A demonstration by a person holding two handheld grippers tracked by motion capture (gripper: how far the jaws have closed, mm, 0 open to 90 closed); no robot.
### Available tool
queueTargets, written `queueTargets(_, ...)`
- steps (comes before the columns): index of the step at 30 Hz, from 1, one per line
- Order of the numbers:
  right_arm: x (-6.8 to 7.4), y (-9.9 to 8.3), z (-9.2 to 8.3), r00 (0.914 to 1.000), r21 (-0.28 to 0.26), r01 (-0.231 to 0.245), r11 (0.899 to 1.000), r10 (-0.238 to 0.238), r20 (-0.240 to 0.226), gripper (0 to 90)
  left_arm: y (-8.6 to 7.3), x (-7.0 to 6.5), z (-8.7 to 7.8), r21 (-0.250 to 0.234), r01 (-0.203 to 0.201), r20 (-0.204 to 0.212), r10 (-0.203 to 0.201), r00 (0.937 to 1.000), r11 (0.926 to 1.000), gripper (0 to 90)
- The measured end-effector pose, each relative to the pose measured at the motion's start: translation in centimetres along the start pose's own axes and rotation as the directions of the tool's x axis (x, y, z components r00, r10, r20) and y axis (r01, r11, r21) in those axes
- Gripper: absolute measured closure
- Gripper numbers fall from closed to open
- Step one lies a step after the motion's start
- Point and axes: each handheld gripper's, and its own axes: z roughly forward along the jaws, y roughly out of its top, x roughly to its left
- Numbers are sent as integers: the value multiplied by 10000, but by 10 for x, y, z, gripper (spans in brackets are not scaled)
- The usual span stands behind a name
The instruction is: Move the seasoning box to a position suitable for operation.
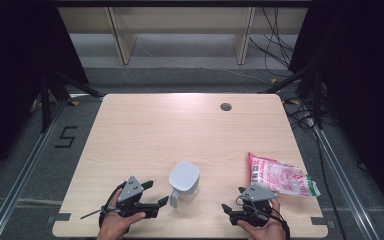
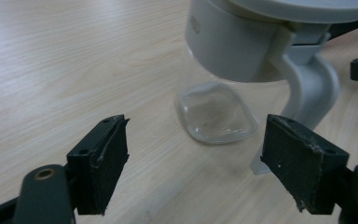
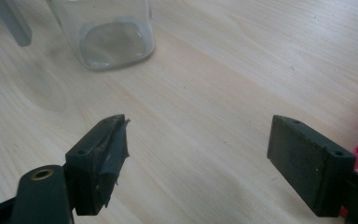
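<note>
- Left hand-held gripper (image 1: 156, 194): it is sitting at the lower left of the high view with its jaws spread wide and nothing between them. In the left gripper view the two black pads are standing well apart over bare wood.
- Right hand-held gripper (image 1: 232, 200): it is sitting at the lower right of the high view, jaws likewise spread and pinching nothing. In the right gripper view only the table surface is lying between the pads.
- Pitcher (image 1: 184, 183): one clear container with a pale grey lid and a grey handle is standing upright on the table, between the two hand-held grippers in the lower middle of the high view. Its long axis is running vertically.
- Key relation: the pitcher is lying just to the right of the left hand-held gripper in the high view, with the handle (image 2: 310, 88) turned toward the lower edge of the frame and showing ahead of the right-hand pad in the left gripper view. The left hand-held gripper appears nearer than the right one, which is standing apart from the pitcher; any coming grasp likely favours the left side.
- Snack bag (image 1: 280, 179): one pink printed bag is lying flat at the right of the high view, just above the right hand-held gripper.
- Table (image 1: 180, 125): one light wood table is carrying all items.
- Count: two hand-held grippers, one pitcher, one bag.
</note>
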Motion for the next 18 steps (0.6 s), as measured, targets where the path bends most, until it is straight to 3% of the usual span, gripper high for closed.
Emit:
queueTargets(5, 3, 0, 0, 9999, 117, -109, 9999, 109, -32, 213, 2, -5, -1, -304, -221, -116, 218, 9997, 9993, 287)
queueTargets(8, 2, 1, 1, 9998, 73, -35, 10000, 36, -210, 211, 3, -6, -2, -352, -255, 106, 259, 9996, 9991, 335)
queueTargets(12, 2, 1, 0, 10000, 110, -8, 9999, 9, -84, 211, 7, -6, -8, -306, -298, 218, 304, 9993, 9991, 306)
queueTargets(13, 2, 1, 1, 9996, 126, -13, 9999, 17, -296, 210, 7, -8, -8, -270, -300, 186, 306, 9994, 9992, 306)
queueTargets(16, 2, 1, 1, 9997, 123, -15, 9999, 18, -261, 210, 8, -14, -11, -192, -598, -36, 597, 9982, 9980, 327)
queueTargets(18, 2, 1, 1, 9997, 89, -25, 10000, 27, -231, 211, 7, -20, -12, -92, -700, 308, 703, 9971, 9975, 316)
